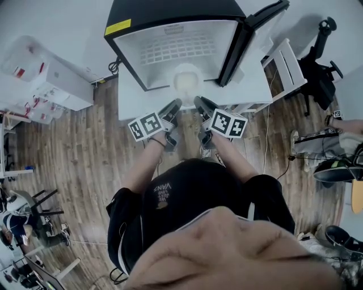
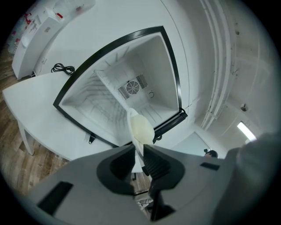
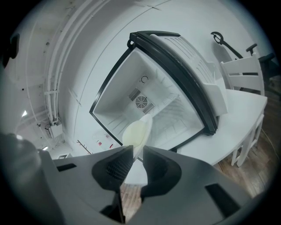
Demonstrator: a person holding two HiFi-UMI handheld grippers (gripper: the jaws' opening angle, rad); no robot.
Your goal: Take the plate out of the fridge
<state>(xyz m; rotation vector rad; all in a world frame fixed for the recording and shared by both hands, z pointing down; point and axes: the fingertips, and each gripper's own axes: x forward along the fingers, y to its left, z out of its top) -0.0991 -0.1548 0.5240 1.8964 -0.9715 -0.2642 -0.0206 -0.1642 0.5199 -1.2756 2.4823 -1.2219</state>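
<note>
Holding a pale round plate [image 1: 187,82] level at the open mouth of the black mini fridge [image 1: 170,14], over the front of the white desk [image 1: 252,85]. Pinching its left rim in the jaws of the left gripper [image 2: 139,151] and its right rim in the jaws of the right gripper [image 3: 134,154], each pair closed on the thin edge with only the plate between. Showing the fridge door [image 1: 243,39] swung wide to the right, a white chair [image 1: 289,59] beside it, wood floor [image 1: 79,147] below.
</note>
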